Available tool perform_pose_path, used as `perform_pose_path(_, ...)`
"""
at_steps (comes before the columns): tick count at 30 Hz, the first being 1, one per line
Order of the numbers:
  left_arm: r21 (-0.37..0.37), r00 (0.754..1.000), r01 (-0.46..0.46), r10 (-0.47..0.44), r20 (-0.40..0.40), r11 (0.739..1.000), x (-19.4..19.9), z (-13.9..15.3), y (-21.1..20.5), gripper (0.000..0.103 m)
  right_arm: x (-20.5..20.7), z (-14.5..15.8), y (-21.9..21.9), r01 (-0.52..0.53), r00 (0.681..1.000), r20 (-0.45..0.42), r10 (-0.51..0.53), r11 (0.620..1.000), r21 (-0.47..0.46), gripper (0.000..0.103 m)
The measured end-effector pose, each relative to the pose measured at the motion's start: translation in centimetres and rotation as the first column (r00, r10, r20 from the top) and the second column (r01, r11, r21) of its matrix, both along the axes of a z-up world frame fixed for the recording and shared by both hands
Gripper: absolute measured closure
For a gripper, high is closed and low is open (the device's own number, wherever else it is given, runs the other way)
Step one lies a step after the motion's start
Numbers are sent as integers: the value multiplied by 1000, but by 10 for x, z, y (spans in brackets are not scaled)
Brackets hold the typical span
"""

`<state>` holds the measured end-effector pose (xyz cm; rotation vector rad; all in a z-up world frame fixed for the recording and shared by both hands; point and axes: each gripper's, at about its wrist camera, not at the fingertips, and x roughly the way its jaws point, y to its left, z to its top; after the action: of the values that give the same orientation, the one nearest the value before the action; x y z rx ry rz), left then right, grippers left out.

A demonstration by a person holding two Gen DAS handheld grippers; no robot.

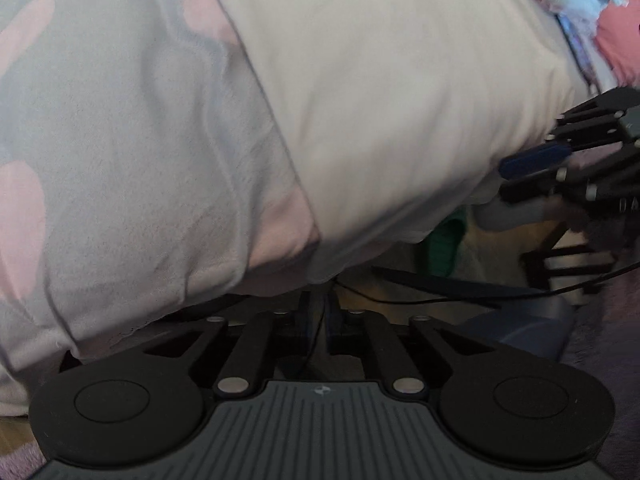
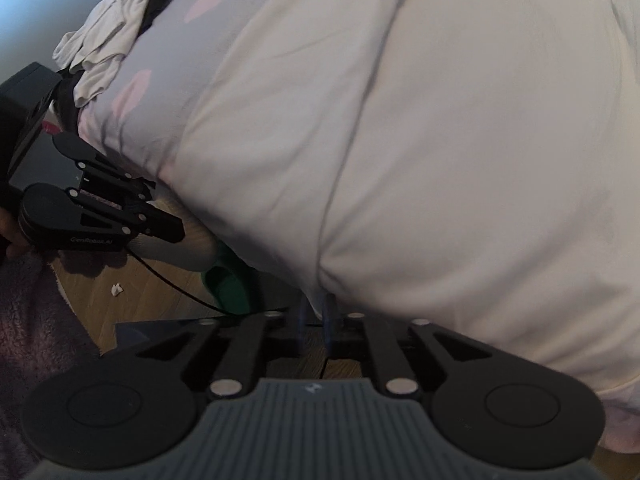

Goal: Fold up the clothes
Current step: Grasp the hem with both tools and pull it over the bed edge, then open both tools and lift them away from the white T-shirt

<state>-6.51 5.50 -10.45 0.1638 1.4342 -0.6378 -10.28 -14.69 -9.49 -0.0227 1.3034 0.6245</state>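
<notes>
Left wrist view shows the left gripper (image 1: 320, 300) closed on the near hem of the cream garment (image 1: 380, 92), which lies lengthwise away across the bed (image 1: 100, 140). Right gripper (image 2: 316, 312), jaws parted, straddles that hem; beyond hang the floor (image 2: 132, 280) and a green item (image 2: 230, 284).

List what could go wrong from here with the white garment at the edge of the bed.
1. The garment's near edge hangs past the sheet, and the right gripper stands open at it, so the garment may slide toward the floor.
2. The left gripper is shut right where sheet and garment meet, so it might drag the sheet along.
3. A black cable runs below the grippers and could snag.
</notes>
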Motion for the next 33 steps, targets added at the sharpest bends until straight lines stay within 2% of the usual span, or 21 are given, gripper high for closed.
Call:
perform_pose_path(1,-19,1000,-16,16,9,1000,1,7,2,96,0,6,2,-15,1000,14,15,1000,-2,51)
perform_pose_path(7,-143,989,-102,116,90,984,16,45,12,96,-5,30,-6,-70,992,101,75,996,-52,51)
perform_pose_path(10,-193,983,-104,130,128,976,25,59,8,96,-10,29,-22,-72,989,118,86,991,-116,50)
perform_pose_path(14,-192,972,-91,129,195,977,39,73,-7,96,-11,18,-56,57,998,49,-51,988,-145,50)
perform_pose_path(19,-163,962,-47,88,257,986,53,83,-45,94,-24,11,-85,163,987,26,-161,976,-145,50)
perform_pose_path(21,-141,962,-42,78,263,989,58,83,-53,90,-29,9,-94,191,981,26,-190,969,-159,50)
perform_pose_path(23,-125,964,-33,65,259,992,60,79,-62,90,-33,9,-103,219,976,36,-216,960,-174,50)
perform_pose_path(28,-134,967,33,2,254,990,60,80,-82,89,-44,8,-128,290,957,48,-286,937,-194,50)
perform_pose_path(33,-138,967,49,-13,253,989,61,79,-93,86,-42,7,-149,348,937,98,-334,907,-237,50)
